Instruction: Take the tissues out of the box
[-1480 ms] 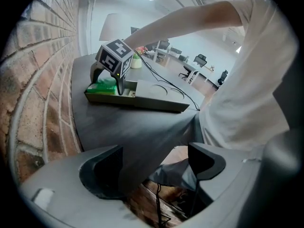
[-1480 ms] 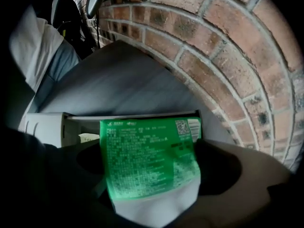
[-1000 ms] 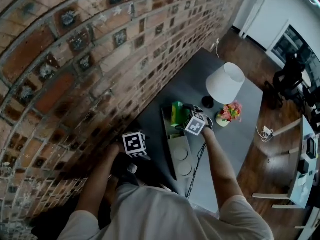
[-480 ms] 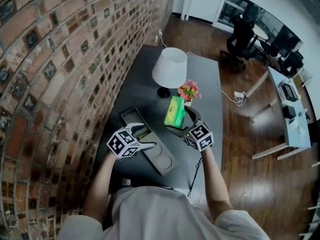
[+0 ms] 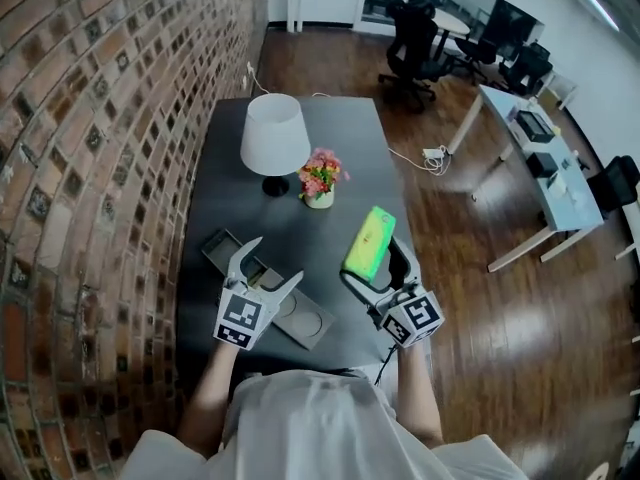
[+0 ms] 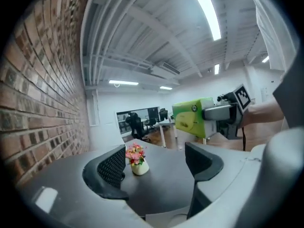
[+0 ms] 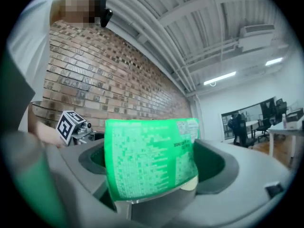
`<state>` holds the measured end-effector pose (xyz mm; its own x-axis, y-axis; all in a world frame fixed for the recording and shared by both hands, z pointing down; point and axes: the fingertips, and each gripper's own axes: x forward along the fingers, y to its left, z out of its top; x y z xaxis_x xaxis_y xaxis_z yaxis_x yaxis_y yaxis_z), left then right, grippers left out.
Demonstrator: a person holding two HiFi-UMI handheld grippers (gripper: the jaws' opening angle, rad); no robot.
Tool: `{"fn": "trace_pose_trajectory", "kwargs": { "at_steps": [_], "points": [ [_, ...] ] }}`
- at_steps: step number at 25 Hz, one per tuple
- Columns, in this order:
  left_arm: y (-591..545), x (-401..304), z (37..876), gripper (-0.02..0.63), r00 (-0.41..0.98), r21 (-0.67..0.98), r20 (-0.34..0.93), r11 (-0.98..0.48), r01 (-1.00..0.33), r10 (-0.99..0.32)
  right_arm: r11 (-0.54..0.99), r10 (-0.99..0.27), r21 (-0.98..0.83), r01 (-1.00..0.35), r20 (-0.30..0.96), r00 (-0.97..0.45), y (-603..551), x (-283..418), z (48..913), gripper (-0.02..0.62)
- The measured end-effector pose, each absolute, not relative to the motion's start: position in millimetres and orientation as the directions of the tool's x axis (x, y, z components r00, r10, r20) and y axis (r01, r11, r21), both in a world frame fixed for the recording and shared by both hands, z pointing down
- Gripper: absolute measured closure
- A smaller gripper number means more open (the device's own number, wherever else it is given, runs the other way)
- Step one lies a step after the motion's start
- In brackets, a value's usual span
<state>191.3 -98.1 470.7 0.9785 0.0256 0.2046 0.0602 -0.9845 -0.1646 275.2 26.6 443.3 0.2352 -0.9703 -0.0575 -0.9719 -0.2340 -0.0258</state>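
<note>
Holding the green tissue pack (image 5: 368, 244) between its two jaws, the right gripper (image 5: 378, 266) was clamped on it, the dark pads pressing against the pack's two long sides. The pack hung clear of the dark grey table (image 5: 225, 203), lifted over the table's right part near that edge, with its length running away from the person. In the right gripper view the printed face of the soft wrapper filled the space between the jaws and bulged a little toward the camera. The left gripper (image 5: 278, 260) stood with its jaws well apart and nothing between them; its own view looked out through the gap across the bare tabletop to a small white pot of pink flowers (image 6: 135, 158). That gripper hovered over a flat grey tray (image 5: 312, 320) with round recesses, which lay at an angle on the near left part of the table. Both grippers carried a cube with square black and white markers, and the person's bare forearms reached forward from a pale shirt (image 5: 320, 428). Farther back on the table stood a lamp with a white shade (image 5: 274, 134) on a black foot, and the flower pot sat just beside it, to its right. A brick wall (image 5: 90, 118) ran along the table's left side. To the right lay a wooden floor (image 5: 470, 368), with white desks (image 5: 545, 178) and black office chairs (image 5: 410, 58) well beyond the table.
</note>
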Motion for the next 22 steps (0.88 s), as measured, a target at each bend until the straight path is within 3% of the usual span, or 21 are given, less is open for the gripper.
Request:
{"fn": "trace_pose_trajectory", "kwargs": {
  "at_steps": [7,13,22],
  "points": [
    [-96.2,165.0,462.4,0.238,0.997,-0.028,0.037,-0.998,-0.063,-0.064,-0.295,-0.946,-0.011,-0.955,-0.136,0.294,59.8,252.7,445.0,0.063],
    [-118.7,143.6,458.8,0.239,0.987,0.013,0.0,-0.986,-0.163,-0.163,-0.313,-0.941,0.009,-0.95,-0.142,0.309,60.8,243.4,444.7,0.063],
    [-128.2,134.3,454.0,0.239,0.982,0.0,0.004,-0.982,-0.191,-0.191,-0.308,-0.947,0.028,-0.951,-0.108,0.304,46.8,252.0,447.7,0.063]
  ]
}}
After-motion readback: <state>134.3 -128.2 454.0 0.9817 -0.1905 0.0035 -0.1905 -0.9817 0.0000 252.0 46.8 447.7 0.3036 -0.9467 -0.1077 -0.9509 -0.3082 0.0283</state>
